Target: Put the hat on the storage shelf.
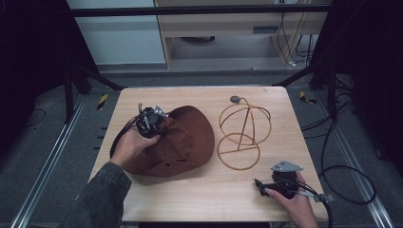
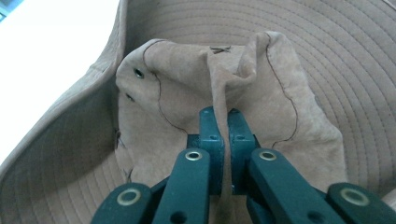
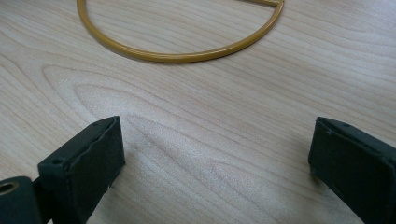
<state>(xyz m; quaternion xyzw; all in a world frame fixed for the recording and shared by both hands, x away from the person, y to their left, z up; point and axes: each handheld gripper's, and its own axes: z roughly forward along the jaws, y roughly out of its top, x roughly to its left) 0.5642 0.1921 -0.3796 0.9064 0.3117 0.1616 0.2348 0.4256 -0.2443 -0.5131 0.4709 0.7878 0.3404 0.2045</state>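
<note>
Two claws, mine: left claw (image 2: 223,140) pinches the hat (image 1: 190,137) crown fold, right claw (image 3: 215,163) gapes empty near the wire stand (image 1: 242,133); I'd lift slowly, gripping firmly.

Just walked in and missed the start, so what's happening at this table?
A person works two handheld grippers. The left gripper is shut on a fold in the crown of the brown suede wide-brimmed hat lying on the wooden table. The right gripper rests open near the gold wire hat stand, which stands bare.
</note>
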